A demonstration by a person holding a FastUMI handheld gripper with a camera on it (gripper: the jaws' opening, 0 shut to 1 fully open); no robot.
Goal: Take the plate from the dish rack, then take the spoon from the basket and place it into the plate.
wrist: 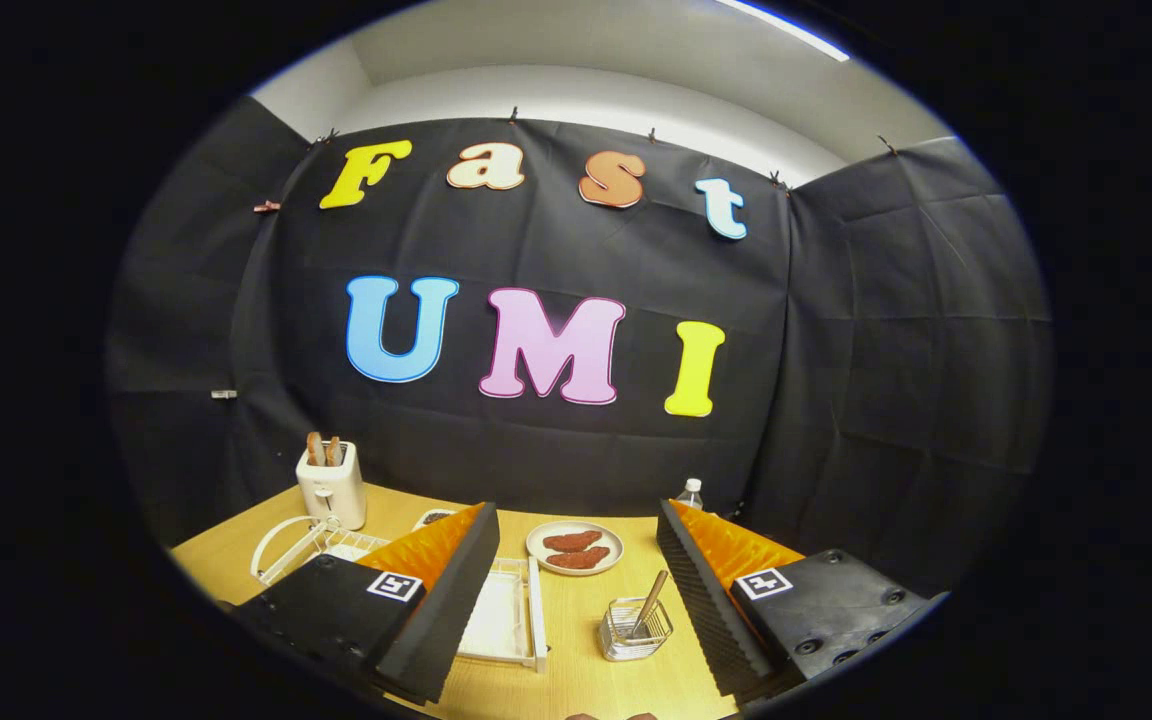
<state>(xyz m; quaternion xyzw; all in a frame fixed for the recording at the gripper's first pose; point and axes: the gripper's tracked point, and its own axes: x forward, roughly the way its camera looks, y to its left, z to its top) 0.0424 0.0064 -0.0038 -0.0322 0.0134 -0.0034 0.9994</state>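
Wooden table (pixel 556 620), gripper (pixel 576 600) fingers spread, spoon (pixel 650 602) in basket (pixel 635 630) between them, perhaps nearer right.

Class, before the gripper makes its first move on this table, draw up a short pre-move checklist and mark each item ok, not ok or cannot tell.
1. Gripper open, holding nothing: ok.
2. Dish rack in view, behind one finger: ok.
3. Plate standing in the rack: cannot tell; the finger hides much of it.
4. Spoon upright in the basket: ok.
5. Plate of food beyond the fingers, apart from the basket: ok.
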